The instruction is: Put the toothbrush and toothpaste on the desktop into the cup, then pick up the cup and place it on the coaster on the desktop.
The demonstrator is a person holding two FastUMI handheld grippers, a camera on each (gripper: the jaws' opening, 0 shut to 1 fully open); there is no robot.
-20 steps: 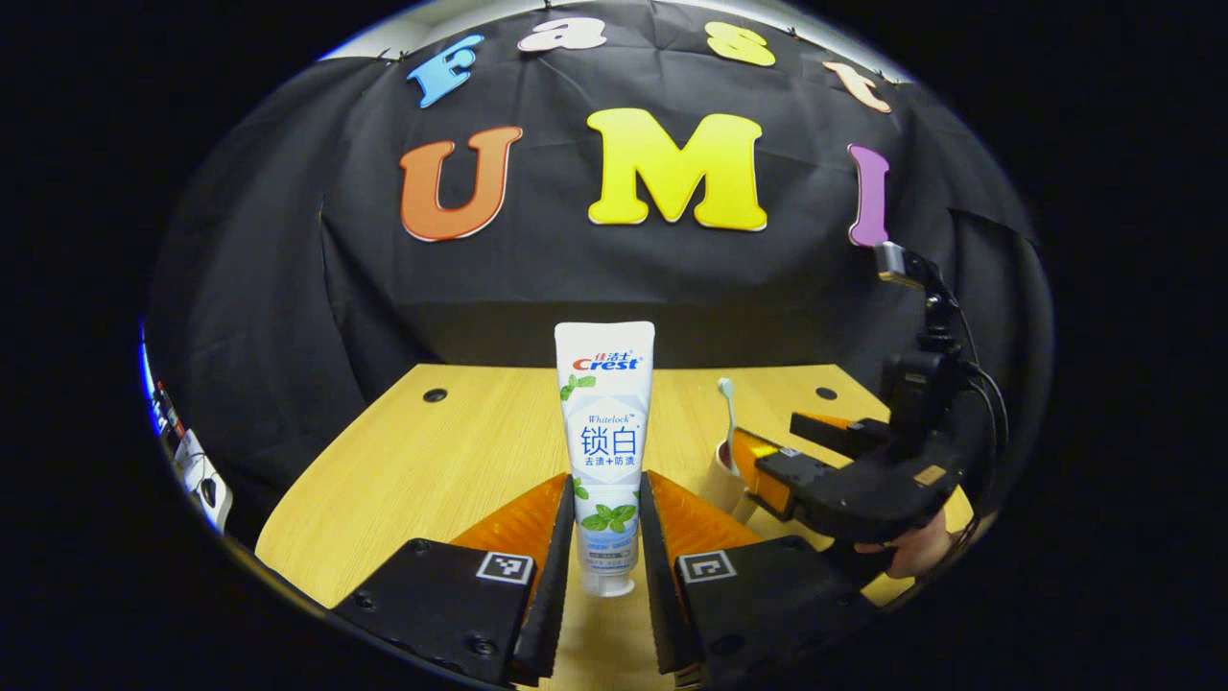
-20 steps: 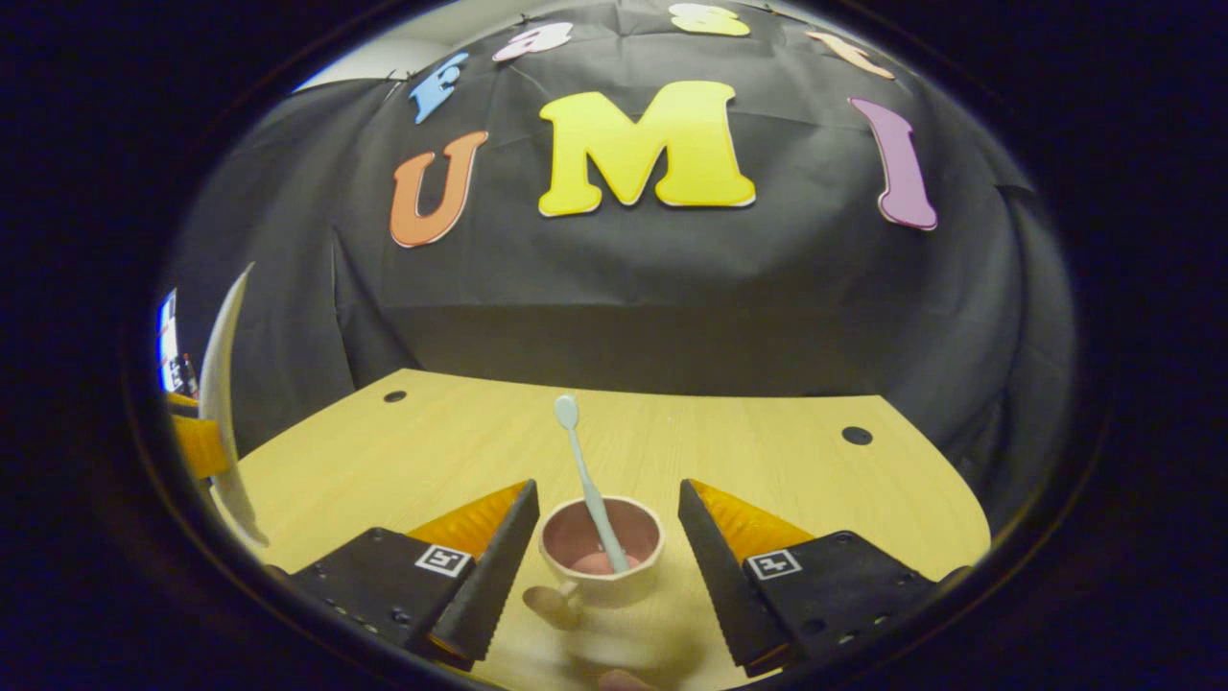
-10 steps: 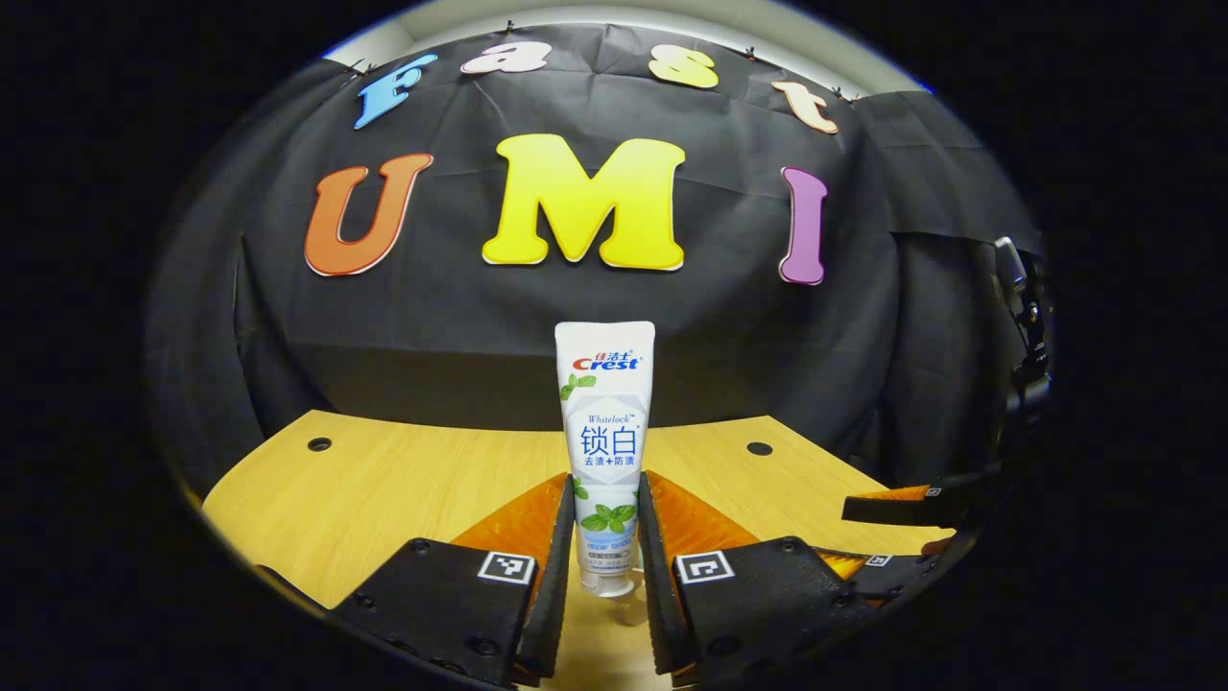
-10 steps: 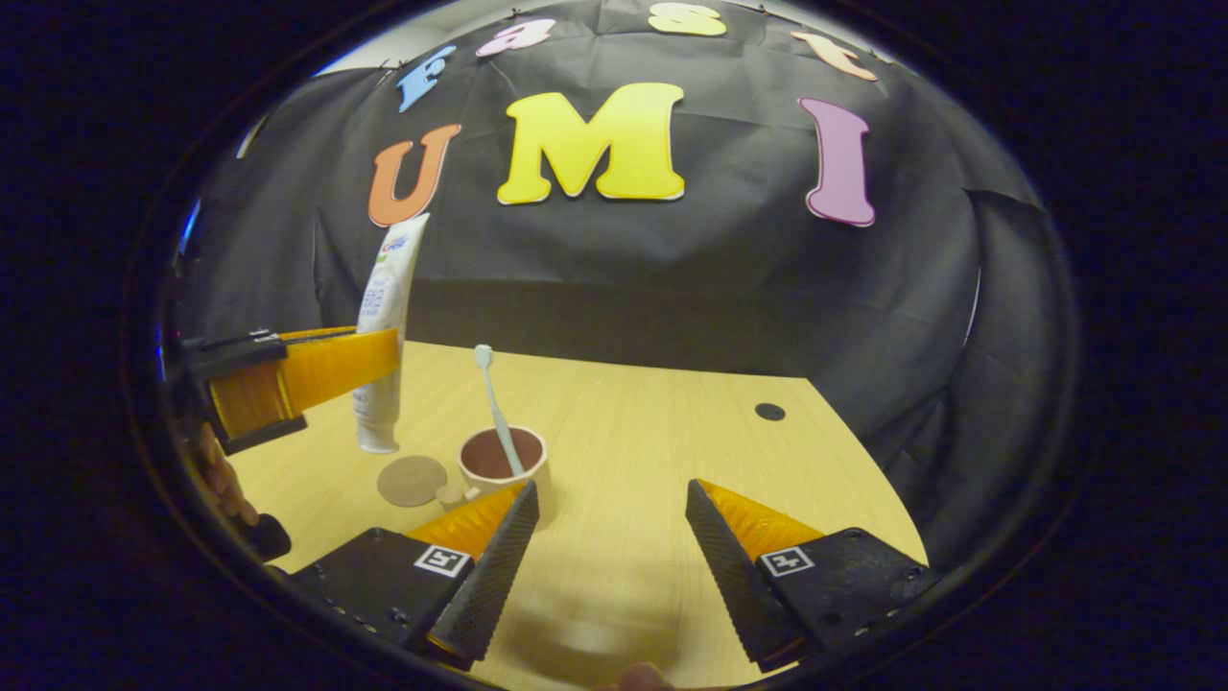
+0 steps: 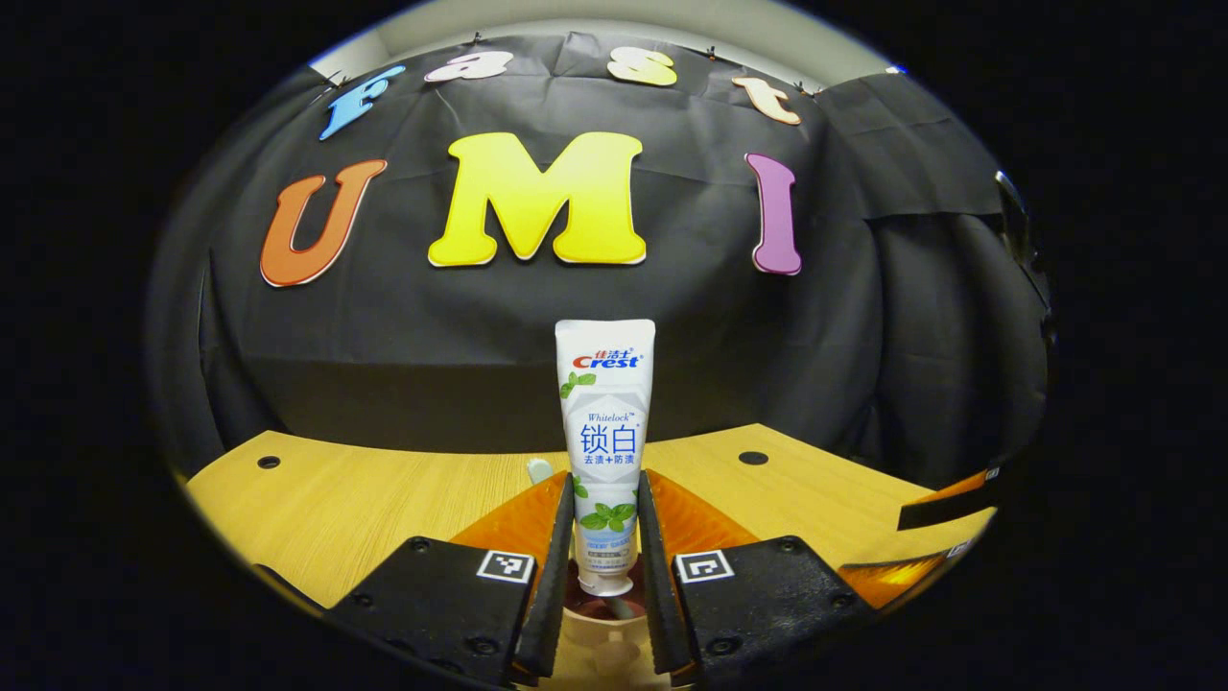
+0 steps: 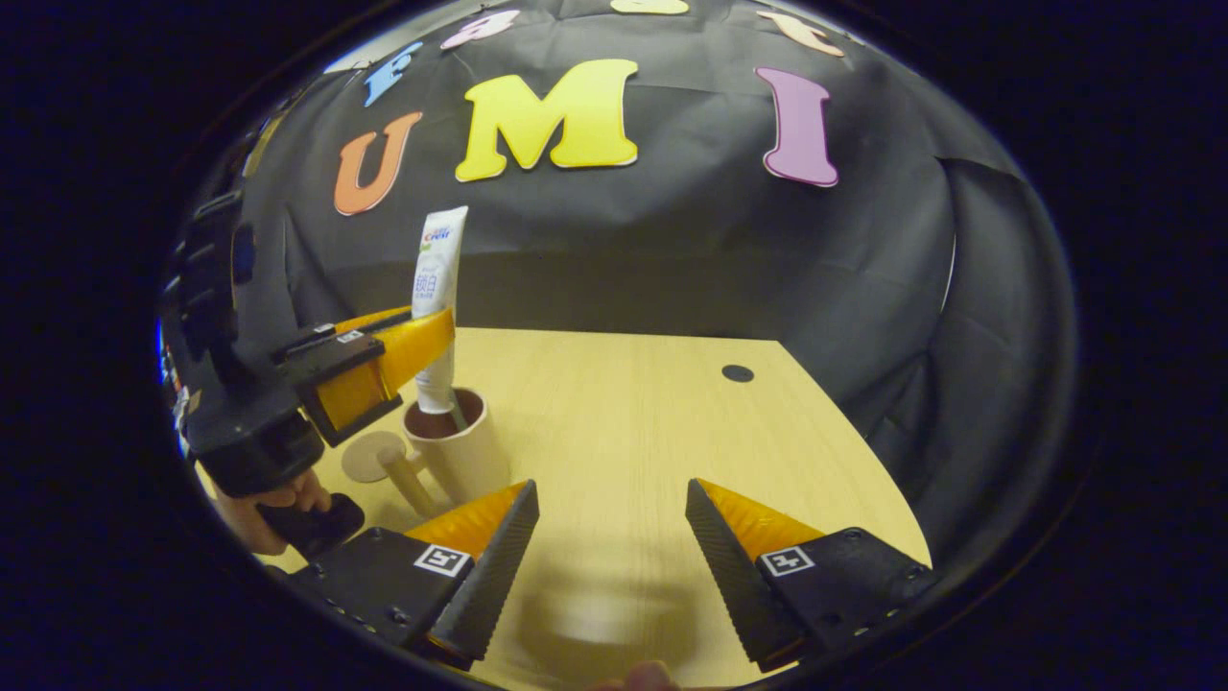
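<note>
My left gripper (image 5: 604,480) is shut on the white toothpaste tube (image 5: 604,422), which stands upright with its cap down. The cap hangs right at the mouth of the pale cup (image 5: 600,619), whose rim shows between my fingers. The toothbrush head (image 5: 539,468) peeks out beside the left finger. In the right gripper view the left gripper (image 6: 384,360) holds the toothpaste tube (image 6: 436,278) over the cup (image 6: 465,451), and a sliver of the toothbrush (image 6: 459,413) leans inside. The round coaster (image 6: 369,456) lies just left of the cup. My right gripper (image 6: 609,537) stands open over bare table.
The wooden table (image 6: 633,422) has a round cable hole (image 6: 737,372) at its far right and stretches out to the right of the cup. A hand (image 6: 278,494) grips the left gripper's handle. The right gripper's fingers (image 5: 950,499) show at the right edge of the left gripper view.
The left gripper carried the toothpaste sideways until it stands over the cup. The right gripper drew back from the cup, staying open with the toothbrush left inside.
</note>
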